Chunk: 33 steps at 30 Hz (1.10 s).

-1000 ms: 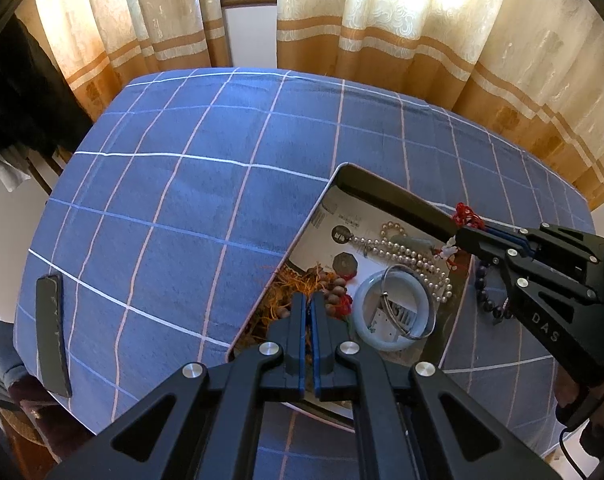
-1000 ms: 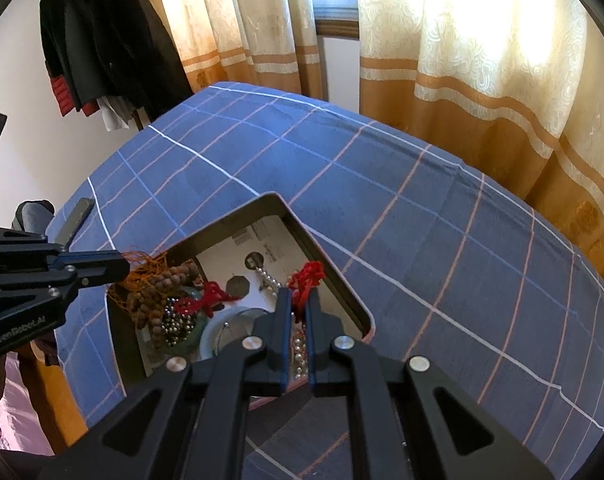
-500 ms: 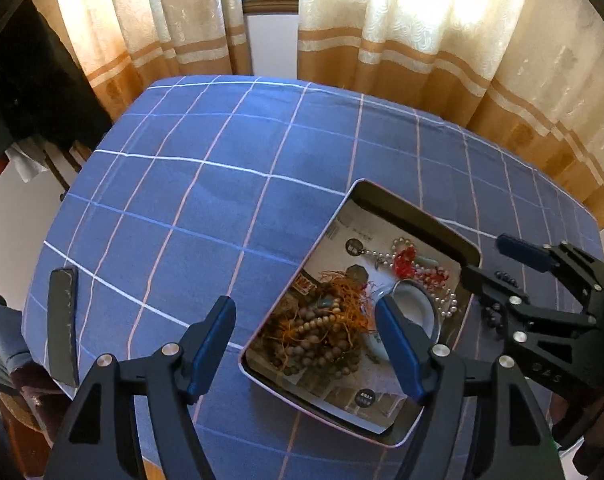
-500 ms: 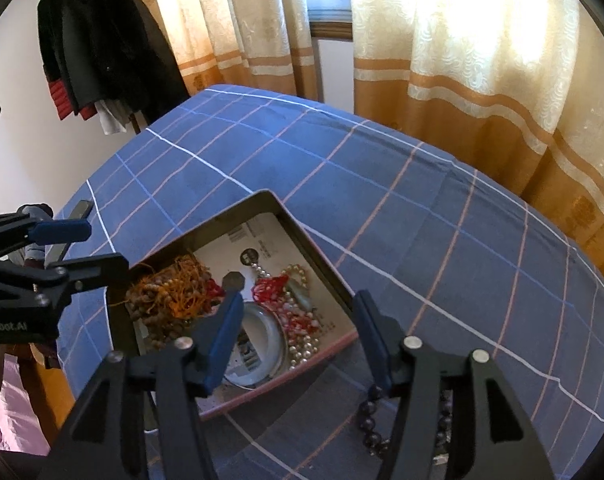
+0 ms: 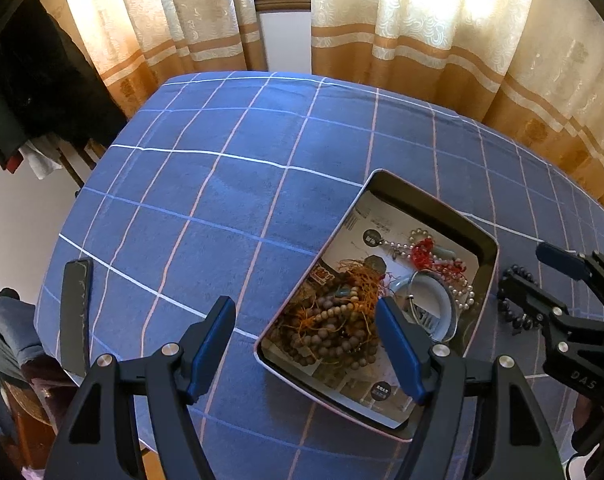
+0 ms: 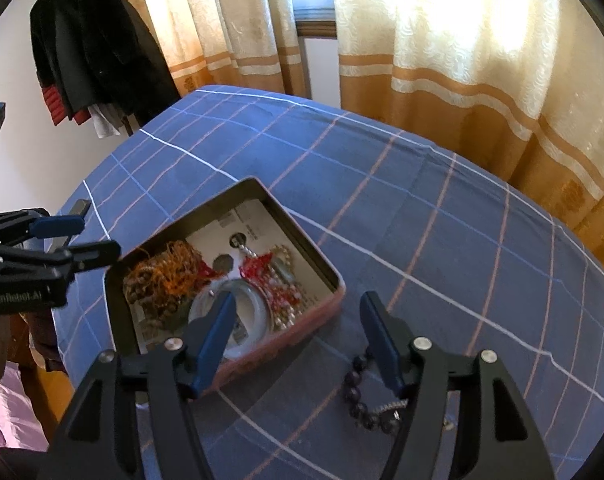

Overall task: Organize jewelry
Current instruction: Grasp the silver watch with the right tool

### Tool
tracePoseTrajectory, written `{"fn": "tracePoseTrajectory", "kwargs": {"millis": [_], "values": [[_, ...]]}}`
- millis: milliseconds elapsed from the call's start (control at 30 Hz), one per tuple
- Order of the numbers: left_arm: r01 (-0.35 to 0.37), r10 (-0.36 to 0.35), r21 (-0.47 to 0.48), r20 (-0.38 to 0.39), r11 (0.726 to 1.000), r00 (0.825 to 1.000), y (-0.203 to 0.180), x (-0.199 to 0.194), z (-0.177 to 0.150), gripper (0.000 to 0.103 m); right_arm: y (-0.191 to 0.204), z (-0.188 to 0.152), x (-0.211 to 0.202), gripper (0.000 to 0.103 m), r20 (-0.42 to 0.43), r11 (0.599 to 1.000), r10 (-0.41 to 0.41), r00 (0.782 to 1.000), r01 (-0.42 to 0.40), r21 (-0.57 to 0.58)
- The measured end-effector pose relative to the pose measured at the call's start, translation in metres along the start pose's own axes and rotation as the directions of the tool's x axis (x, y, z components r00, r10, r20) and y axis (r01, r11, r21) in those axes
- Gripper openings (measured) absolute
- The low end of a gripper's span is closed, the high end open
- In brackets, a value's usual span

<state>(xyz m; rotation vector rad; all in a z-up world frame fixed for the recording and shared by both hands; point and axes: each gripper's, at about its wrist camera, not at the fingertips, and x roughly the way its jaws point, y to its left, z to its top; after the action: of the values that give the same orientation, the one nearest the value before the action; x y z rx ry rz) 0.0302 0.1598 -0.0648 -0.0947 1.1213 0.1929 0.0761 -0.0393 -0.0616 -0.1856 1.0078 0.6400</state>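
The blue checked tablecloth (image 5: 230, 184) lies bare and wide toward the curtains (image 5: 421, 36), so there a gripper can pass freely. The tin box (image 5: 486, 248) with raised walls blocks the near right part. A dark bead bracelet (image 6: 357, 396) lies just beside the box, and a black flat bar (image 5: 76, 312) lies at the left edge

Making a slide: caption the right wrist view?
Open right gripper above blue checked tablecloth, between jewelry-filled metal tin and dark beaded bracelet.

A home: curtains (image 5: 421, 32), hanging coats (image 6: 90, 44), clothed table (image 5: 222, 200).
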Motion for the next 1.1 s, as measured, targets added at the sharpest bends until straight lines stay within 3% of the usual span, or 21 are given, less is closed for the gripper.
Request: {"fn": "tracePoseTrajectory", "kwargs": {"millis": [267, 633, 1000, 1100], "values": [[0.021, -0.021, 0.008, -0.023, 1.000, 1.000, -0.009, 0.004, -0.007, 0.072, -0.033, -0.029, -0.010, 0.068, -0.033, 0.994, -0.063, 0.997, 0.065, 0.082], [0.076, -0.073, 0.078, -0.037, 0.994, 0.997, -0.049, 0.005, -0.018, 0.072, -0.089, -0.081, -0.029, 0.068, -0.116, 0.961, -0.154, 0.981, 0.176, 0.211], [0.104, -0.098, 0.122, -0.057, 0.987, 0.994, -0.082, 0.007, -0.022, 0.072, -0.081, -0.096, -0.010, 0.067, -0.142, 0.981, -0.112, 0.984, 0.132, 0.143], [0.105, -0.098, 0.129, -0.066, 0.986, 0.993, -0.089, 0.009, -0.023, 0.072, -0.077, -0.092, -0.003, 0.068, -0.118, 0.984, -0.139, 0.983, 0.150, 0.097]]}}
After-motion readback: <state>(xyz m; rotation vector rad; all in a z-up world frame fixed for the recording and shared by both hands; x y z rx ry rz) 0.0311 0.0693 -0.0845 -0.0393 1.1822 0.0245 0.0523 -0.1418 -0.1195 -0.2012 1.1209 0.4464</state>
